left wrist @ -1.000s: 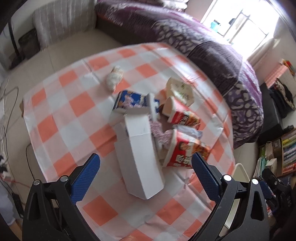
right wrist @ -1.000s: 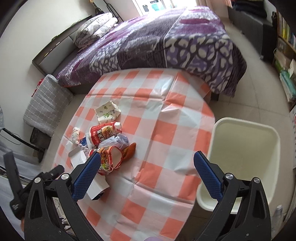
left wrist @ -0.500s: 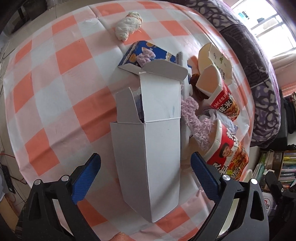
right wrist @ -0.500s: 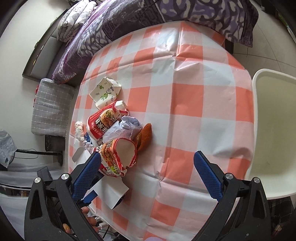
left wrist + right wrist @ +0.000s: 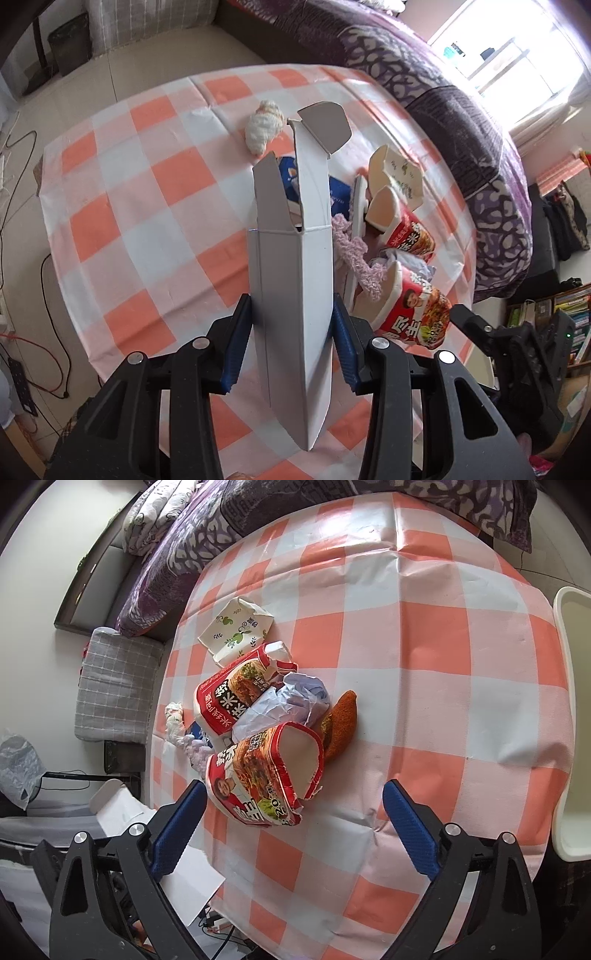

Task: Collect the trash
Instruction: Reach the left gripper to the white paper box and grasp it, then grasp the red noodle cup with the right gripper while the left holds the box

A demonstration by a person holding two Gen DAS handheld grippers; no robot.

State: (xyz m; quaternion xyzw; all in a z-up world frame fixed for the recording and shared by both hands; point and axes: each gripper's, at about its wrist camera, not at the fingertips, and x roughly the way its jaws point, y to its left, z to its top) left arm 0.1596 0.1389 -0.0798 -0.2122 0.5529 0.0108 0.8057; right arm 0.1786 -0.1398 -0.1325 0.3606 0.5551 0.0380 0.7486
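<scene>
The left gripper (image 5: 291, 347), just closing, clamps a light, crushable white box (image 5: 291, 295) low between its 2 fingers. The right gripper (image 5: 293, 830) is released beside a crumpled noodle cup (image 5: 266, 775), best pinched across its rim.

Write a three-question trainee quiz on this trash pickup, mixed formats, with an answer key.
1. True or false: the left gripper has its jaws closed on the tall white cardboard box.
2. Which stands open with nothing between its jaws: (a) left gripper, (b) right gripper?
3. Fill in: the crumpled red instant-noodle cup lies on the orange-and-white checked ____.

Key: 1 true; 2 b; 3 tablecloth.
</scene>
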